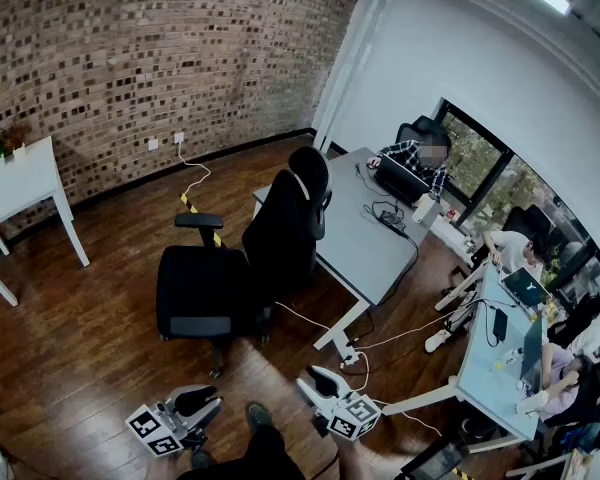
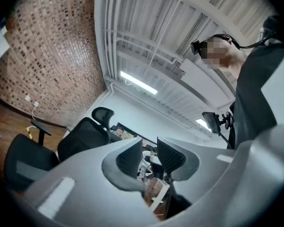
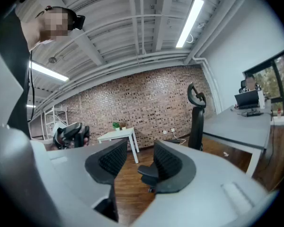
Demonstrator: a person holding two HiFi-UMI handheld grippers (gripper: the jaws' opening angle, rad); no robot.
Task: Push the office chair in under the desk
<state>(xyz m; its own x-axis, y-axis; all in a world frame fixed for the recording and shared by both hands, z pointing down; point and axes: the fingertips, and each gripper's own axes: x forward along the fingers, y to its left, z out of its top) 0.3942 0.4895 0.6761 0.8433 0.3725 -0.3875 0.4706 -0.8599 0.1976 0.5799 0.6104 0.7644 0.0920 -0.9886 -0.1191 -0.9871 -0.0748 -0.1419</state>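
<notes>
The black office chair (image 1: 230,268) stands pulled out on the wooden floor, its tall back turned toward the near long edge of the grey desk (image 1: 360,238). Both grippers are low at the bottom of the head view, well short of the chair. My left gripper (image 1: 202,403) (image 2: 149,155) has its jaws drawn to a narrow slit with nothing in them; it looks up at the chair (image 2: 80,138). My right gripper (image 1: 315,380) (image 3: 141,157) is open and empty; past it I see the chair (image 3: 196,112) beside the desk (image 3: 241,126).
A white table (image 1: 20,183) (image 3: 117,136) stands by the brick wall at the left. A person (image 1: 415,158) sits at the desk's far end. A second desk (image 1: 495,358) with people lies to the right. Cables (image 1: 195,193) trail over the floor, and desk feet (image 1: 345,343) stand near the chair.
</notes>
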